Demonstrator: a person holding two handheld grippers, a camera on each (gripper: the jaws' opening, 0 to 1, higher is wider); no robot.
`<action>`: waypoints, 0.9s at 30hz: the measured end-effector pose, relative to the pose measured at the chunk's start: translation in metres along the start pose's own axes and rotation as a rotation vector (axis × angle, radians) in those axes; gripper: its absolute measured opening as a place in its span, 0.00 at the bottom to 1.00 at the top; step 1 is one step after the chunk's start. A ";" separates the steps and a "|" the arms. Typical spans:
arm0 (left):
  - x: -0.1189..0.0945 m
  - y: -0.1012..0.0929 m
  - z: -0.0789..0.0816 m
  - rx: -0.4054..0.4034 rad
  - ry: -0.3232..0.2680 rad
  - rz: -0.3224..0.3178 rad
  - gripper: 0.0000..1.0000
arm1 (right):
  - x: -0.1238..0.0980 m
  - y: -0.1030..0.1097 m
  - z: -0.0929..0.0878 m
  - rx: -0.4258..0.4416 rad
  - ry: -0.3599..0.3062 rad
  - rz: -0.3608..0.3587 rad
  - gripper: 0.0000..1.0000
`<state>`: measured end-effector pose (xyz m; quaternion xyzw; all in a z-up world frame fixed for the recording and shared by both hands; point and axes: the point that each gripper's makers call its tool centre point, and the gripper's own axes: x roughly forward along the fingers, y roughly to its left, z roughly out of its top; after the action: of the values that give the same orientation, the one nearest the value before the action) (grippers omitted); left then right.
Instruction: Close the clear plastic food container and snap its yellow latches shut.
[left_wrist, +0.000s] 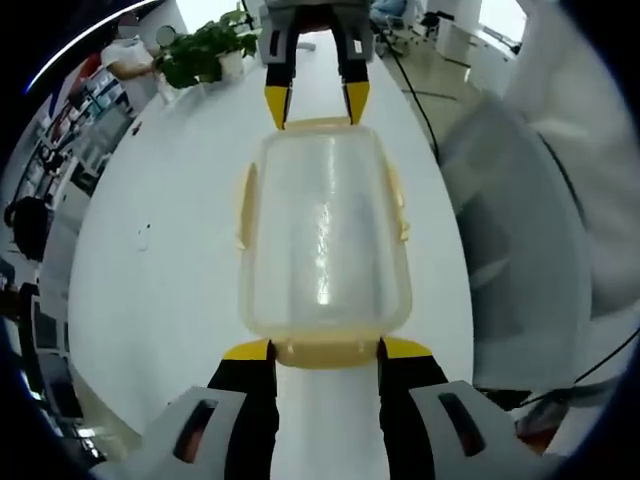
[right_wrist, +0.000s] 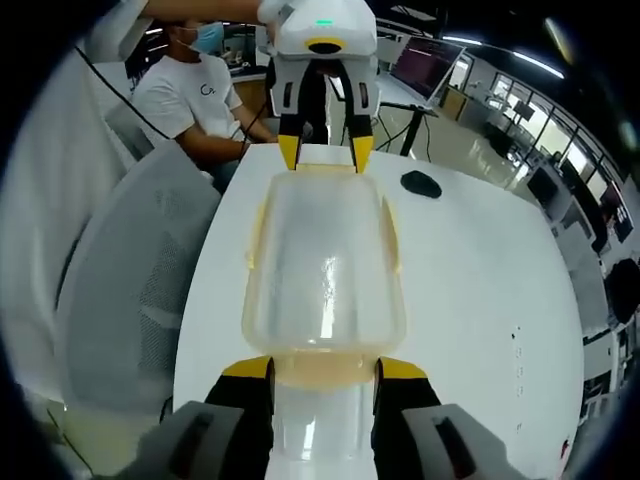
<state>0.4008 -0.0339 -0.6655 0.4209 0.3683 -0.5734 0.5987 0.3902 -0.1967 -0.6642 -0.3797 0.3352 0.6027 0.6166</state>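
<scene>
In the left gripper view, the left gripper sits at the near end latch, fingers apart on either side of it. The container lies lengthwise on the white table, lid on, side latches still flared out.

In the right gripper view, the right gripper meets the opposite end the same way, fingers apart. To do this well, press both end latches inward evenly so the container cannot slide.

Both grippers, left gripper and right gripper: black jaws, yellow tips, grey housings.
</scene>
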 end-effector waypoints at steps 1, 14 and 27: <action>0.003 -0.001 0.004 0.000 0.000 -0.001 0.37 | -0.002 0.001 -0.002 -0.002 0.001 -0.002 0.36; 0.026 -0.008 0.045 0.019 0.010 0.004 0.37 | -0.018 0.011 -0.045 0.010 0.016 -0.023 0.36; 0.047 -0.006 0.073 0.016 -0.001 0.003 0.37 | -0.029 0.009 -0.080 0.010 0.034 -0.029 0.36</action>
<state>0.3951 -0.1193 -0.6819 0.4259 0.3625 -0.5758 0.5963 0.3831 -0.2805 -0.6788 -0.3919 0.3432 0.5854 0.6213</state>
